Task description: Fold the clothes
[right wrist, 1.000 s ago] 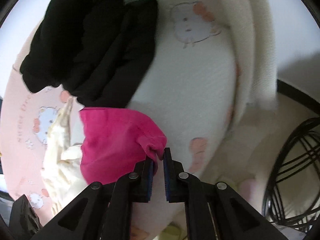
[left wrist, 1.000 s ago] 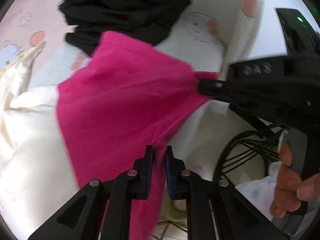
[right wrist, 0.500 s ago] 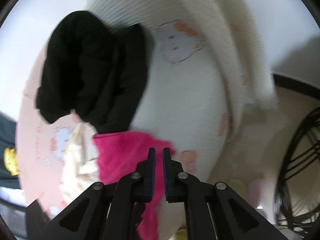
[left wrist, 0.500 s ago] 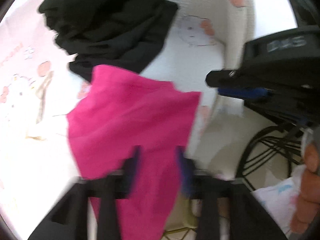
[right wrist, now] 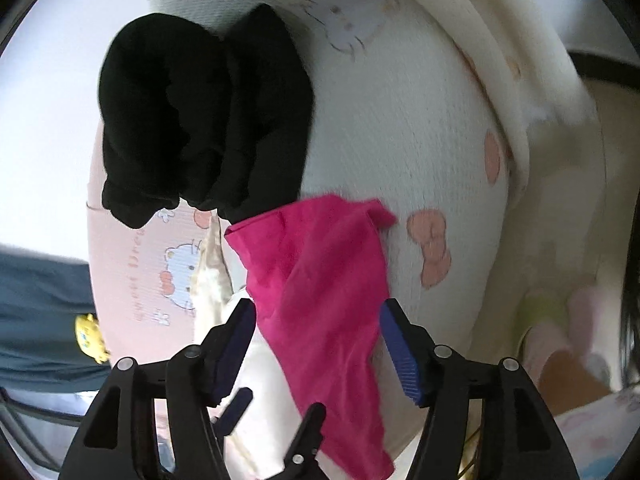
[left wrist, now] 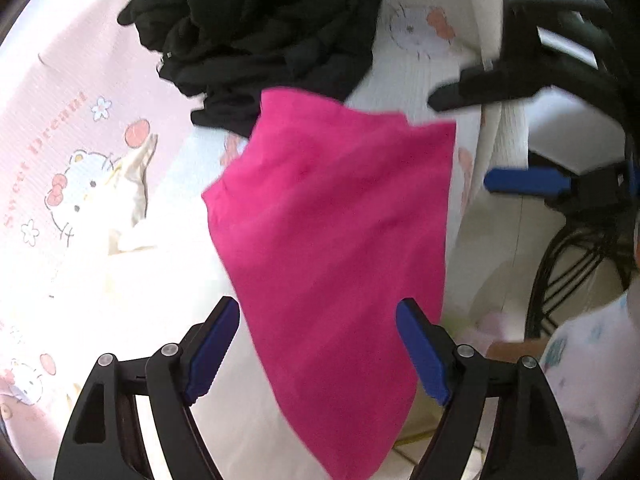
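Observation:
A bright pink garment [left wrist: 340, 232] lies flat on the Hello Kitty bed sheet [left wrist: 80, 128], its lower end hanging over the bed's edge. My left gripper [left wrist: 318, 348] hovers above that lower end with its jaws opening; the cloth shows between the blue pads, which do not touch it. My right gripper [right wrist: 318, 344] is over the same pink garment [right wrist: 320, 280], jaws also opening, pads clear of the cloth. In the left wrist view the right gripper [left wrist: 460, 142] stands by the garment's far right corner. A heap of black clothes [left wrist: 260, 36] lies just beyond.
A cream garment [left wrist: 132, 200] lies crumpled left of the pink one. A white folded blanket [right wrist: 500, 40] runs along the bed's right side. A black wire frame [left wrist: 580, 260] stands on the floor at the right. A yellow toy [right wrist: 90, 338] sits at the far left.
Both grippers, shut on the pink garment's corners a second ago, have opened wide and let it go. The garment has dropped and spread on the bed.

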{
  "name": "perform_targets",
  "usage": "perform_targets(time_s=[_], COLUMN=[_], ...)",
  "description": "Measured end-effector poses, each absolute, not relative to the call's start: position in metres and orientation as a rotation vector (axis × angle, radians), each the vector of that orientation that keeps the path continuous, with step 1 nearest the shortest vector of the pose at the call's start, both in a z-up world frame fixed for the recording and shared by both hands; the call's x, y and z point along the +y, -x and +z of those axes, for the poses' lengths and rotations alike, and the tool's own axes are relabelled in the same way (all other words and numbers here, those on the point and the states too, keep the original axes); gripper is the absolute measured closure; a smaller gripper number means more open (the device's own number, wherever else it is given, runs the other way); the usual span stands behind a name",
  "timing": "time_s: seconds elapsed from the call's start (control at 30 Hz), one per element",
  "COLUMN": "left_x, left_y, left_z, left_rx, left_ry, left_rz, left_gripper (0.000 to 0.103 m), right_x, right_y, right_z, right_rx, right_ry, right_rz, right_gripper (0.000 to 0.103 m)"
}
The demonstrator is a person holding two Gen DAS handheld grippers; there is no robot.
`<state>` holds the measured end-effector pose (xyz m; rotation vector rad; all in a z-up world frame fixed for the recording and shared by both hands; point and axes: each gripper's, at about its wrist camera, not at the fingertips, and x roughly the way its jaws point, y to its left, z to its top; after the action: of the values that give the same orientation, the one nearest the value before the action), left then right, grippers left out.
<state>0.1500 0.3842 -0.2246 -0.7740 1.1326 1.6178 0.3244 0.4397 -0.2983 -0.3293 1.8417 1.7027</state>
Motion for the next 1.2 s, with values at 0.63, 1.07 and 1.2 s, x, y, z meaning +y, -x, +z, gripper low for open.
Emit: perform_targets(time_s=[0.63,1.07,1.2], left_x=[0.361,0.268,0.218], left_y=[-0.123,-0.059,-0.028], left_z=[-0.242,-0.131,-0.091], left_rx=[1.117,0.964,0.900], left_ry=[0.874,0.772,0.791], left_rz=[1.662,1.851,1.830], left_gripper=[0.023,0.023,0.023], right_x=[0.432,0.395,0.358], right_y=[-0.289,-0.226,-0.185], right_z=[-0.336,-0.186,-0.119], right_rx=[1.939,1.605,1.232], right_ry=[0.436,0.736,1.094], right_rz=[1.652,2.146,2.295], right_gripper=[0.035,0.035,0.035])
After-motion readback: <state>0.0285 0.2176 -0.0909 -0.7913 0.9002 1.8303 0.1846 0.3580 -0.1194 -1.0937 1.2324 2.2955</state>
